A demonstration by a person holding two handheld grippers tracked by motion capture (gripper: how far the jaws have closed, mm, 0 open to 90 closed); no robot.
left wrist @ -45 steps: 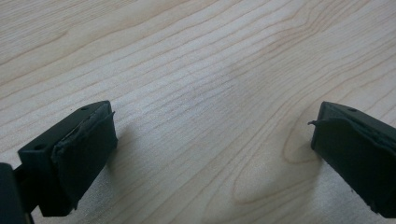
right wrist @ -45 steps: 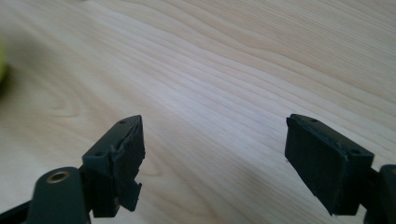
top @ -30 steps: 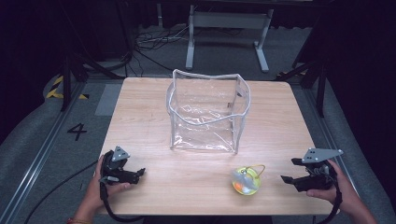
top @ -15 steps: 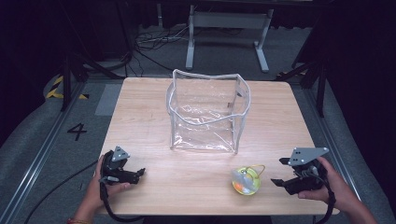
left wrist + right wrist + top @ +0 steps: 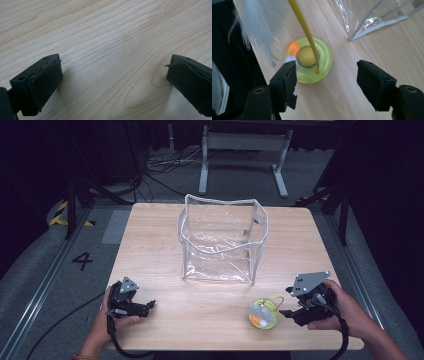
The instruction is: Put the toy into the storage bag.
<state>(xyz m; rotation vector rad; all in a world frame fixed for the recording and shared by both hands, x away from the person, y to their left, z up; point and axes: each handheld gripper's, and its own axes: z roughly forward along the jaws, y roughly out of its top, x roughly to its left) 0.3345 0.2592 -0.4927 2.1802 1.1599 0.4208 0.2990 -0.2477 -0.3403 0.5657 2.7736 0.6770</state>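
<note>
A clear plastic bag (image 5: 222, 240) with a white rim stands open in the middle of the wooden table (image 5: 160, 240). A round yellow-green toy (image 5: 263, 314) with an orange ball, a yellow wand and a white feather lies near the front edge; in the right gripper view the toy (image 5: 308, 60) sits just ahead of the jaws. My right gripper (image 5: 286, 313) (image 5: 325, 80) is open, close to the toy's right side and not touching it. My left gripper (image 5: 148, 307) (image 5: 112, 75) rests open at the front left over bare wood.
A corner of the bag (image 5: 372, 17) shows at the top right of the right gripper view. Beyond the table are a grey floor with cables (image 5: 160, 165), a metal stand (image 5: 240, 155) and a floor mark "4" (image 5: 82, 261).
My right gripper has moved left along the front edge, from the table's right corner toward the toy. The left gripper has stayed put.
</note>
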